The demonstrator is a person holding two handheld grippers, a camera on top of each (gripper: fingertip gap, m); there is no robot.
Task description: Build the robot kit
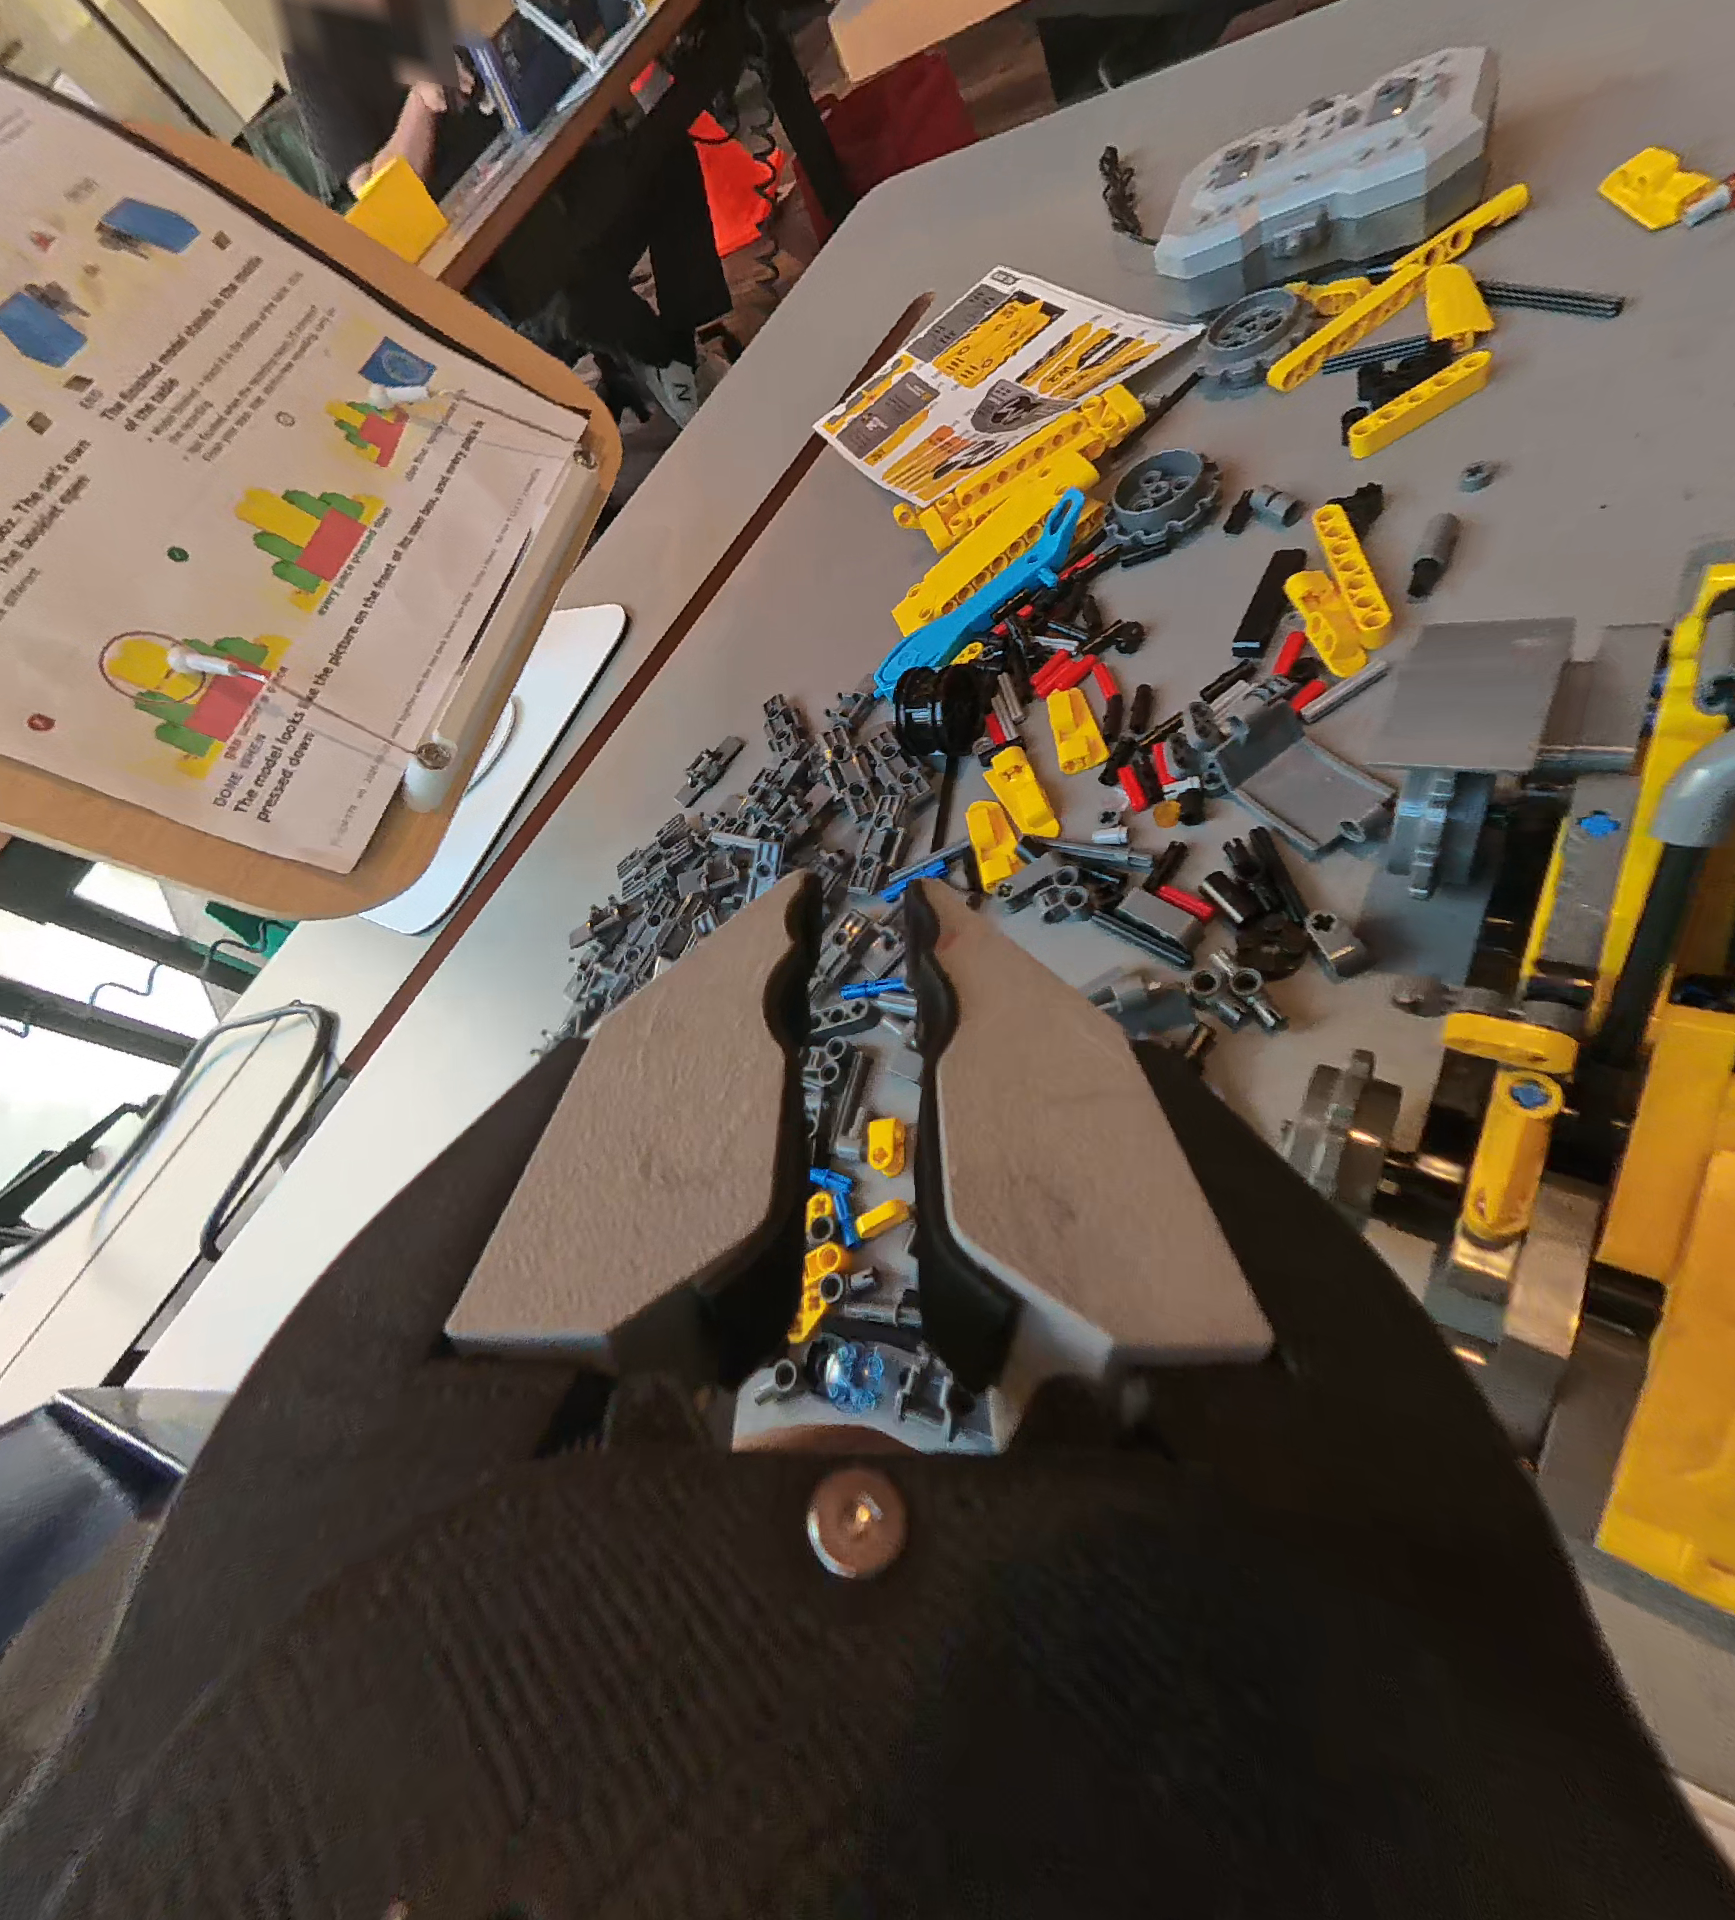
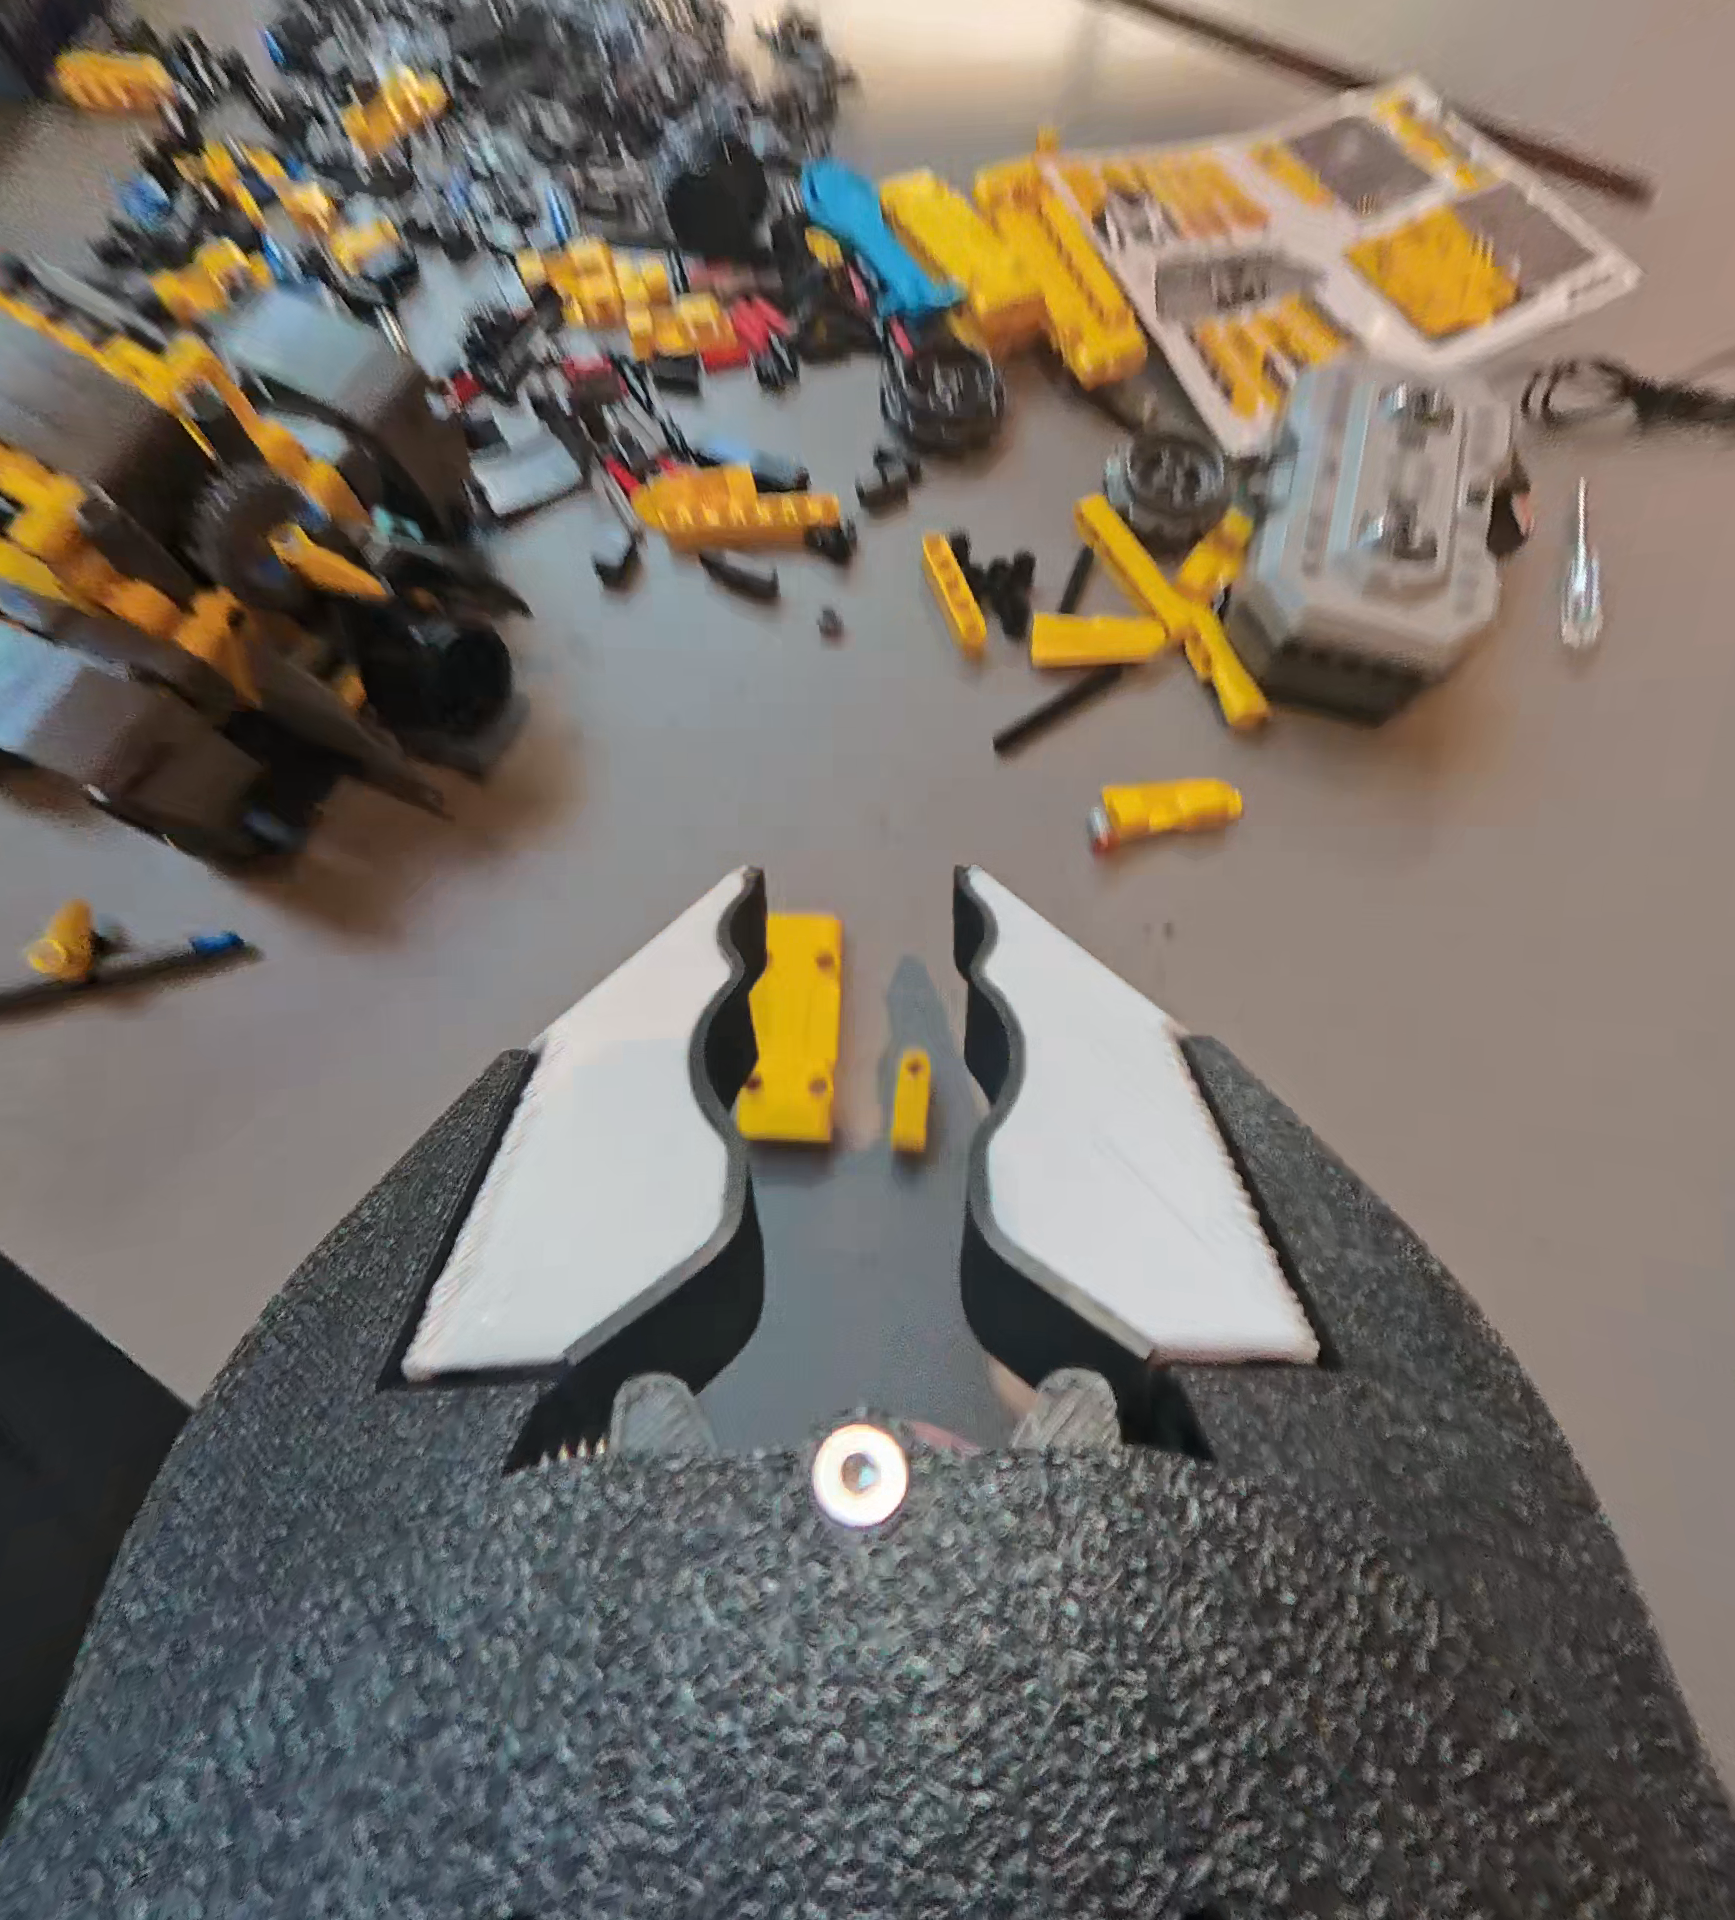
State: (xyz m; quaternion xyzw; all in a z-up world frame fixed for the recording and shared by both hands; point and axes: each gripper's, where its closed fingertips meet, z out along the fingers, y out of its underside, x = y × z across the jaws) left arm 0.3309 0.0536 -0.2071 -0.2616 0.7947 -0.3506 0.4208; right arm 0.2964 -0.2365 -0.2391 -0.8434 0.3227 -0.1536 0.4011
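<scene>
My left gripper (image 1: 865, 891) hovers over a heap of small dark grey and black building pieces (image 1: 769, 831) on the grey table (image 1: 697, 540). Its jaws stand a narrow gap apart and hold nothing; small yellow and blue pieces (image 1: 884, 1143) show on the table through the gap. My right gripper (image 2: 858, 878) is open and empty, low over the table (image 2: 1465, 1039). A flat yellow panel (image 2: 790, 1029) lies between its fingers, close to the left finger (image 2: 634, 1122). A small yellow piece (image 2: 910, 1101) lies beside it. The right wrist view is blurred.
A partly built yellow and grey model vehicle (image 1: 1673, 1039) (image 2: 115, 582) stands beside the loose pieces. Farther off lie a grey hub box (image 1: 1330, 166) (image 2: 1382, 561), a sticker sheet (image 1: 998, 384) (image 2: 1362, 229), a blue lever tool (image 1: 988, 603) and yellow beams (image 1: 1403, 301). A printed board (image 1: 219, 499) stands at left. Tip to tip, the grippers are about 30 cm apart. To reach the small yellow piece (image 2: 910, 1101) in a straight line is about 7 cm for my right fingers, about 35 cm for my left.
</scene>
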